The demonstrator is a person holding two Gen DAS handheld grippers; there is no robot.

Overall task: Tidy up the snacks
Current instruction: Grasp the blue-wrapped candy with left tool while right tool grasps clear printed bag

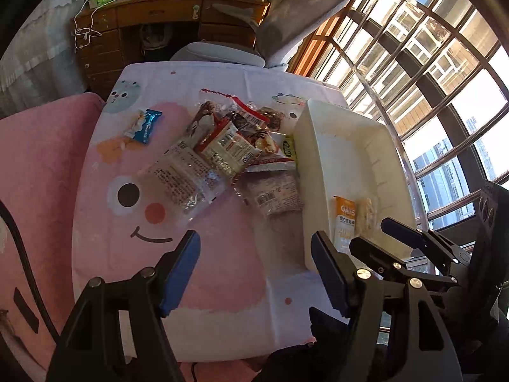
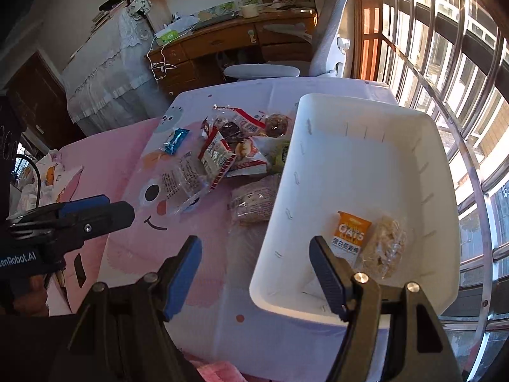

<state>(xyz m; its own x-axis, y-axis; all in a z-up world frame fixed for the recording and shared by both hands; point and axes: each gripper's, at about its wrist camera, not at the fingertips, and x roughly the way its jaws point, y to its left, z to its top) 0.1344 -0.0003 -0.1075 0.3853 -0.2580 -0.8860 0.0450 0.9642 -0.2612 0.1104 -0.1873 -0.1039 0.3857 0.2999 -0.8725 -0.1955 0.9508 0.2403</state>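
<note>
Two handheld tongs hover over a small table (image 1: pixel 222 334) draped in a pink cartoon cloth. In the left wrist view, the left gripper (image 1: pixel 256 248) fills the bottom of the frame, its blue pads (image 1: pixel 183 270) apart with nothing between them, above bare cloth. In the right wrist view, the right gripper (image 2: pixel 256 253) sits at bottom centre, jaws likewise apart and empty, one finger over the cloth and the other over the near end of a white bin (image 2: pixel 359 165). The bin takes up the right half of that frame; an orange oat bar (image 2: pixel 351 237) and a clear-wrapped cake (image 2: pixel 386 245) lie side by side on its floor, lower right. The remaining snacks sit in a heap (image 1: pixel 235 146) at the frame's centre, just left of the bin — overlapping packets, some clear, some red and white, one flat brown packet (image 1: pixel 276 191) touching the bin wall. A blue candy (image 1: pixel 144 125) lies alone at upper left of the heap. The likely trouble is the overlap: closing on one packet may drag or lift a neighbour, which could slide off the cloth's edge. Glossy, crinkly wrappers may slip from the pads if pinched at a corner. The two tongs are near each other — reaching together into the heap risks a knock. A nudge against the light bin could shift it toward the table's right edge.
</note>
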